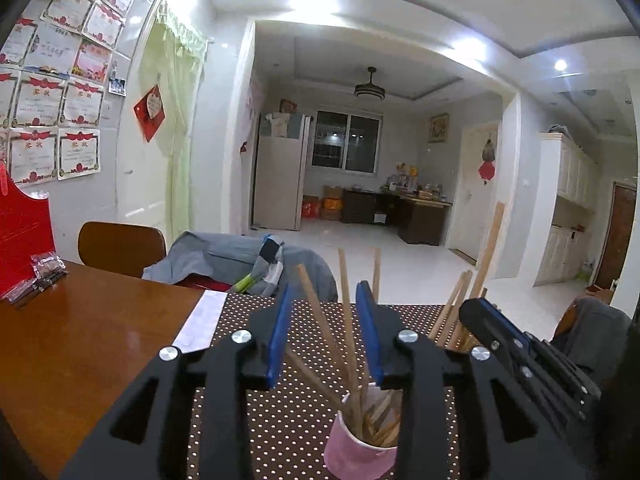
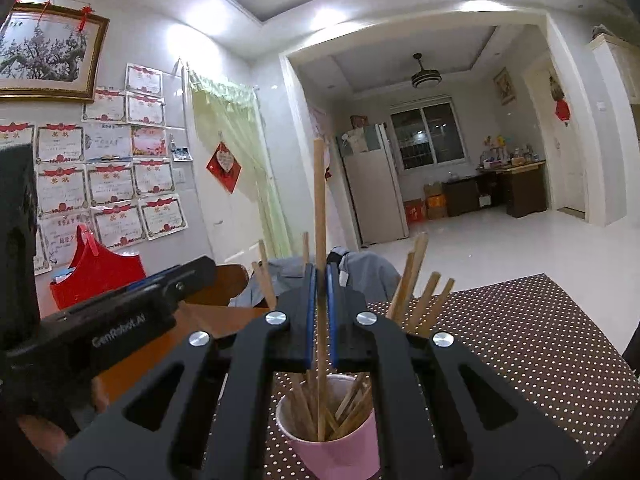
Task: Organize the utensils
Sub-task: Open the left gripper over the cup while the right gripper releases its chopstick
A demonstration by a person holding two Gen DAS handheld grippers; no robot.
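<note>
While the right gripper (image 2: 321, 276) pinches one upright chopstick (image 2: 319, 208) whose lower end stands in the pink cup (image 2: 336, 452) on the dotted mat (image 2: 520, 340), lower it straight before letting go, keeping the left gripper (image 1: 325, 312), part-open around loose sticks but gripping none, clear of the rim.
</note>
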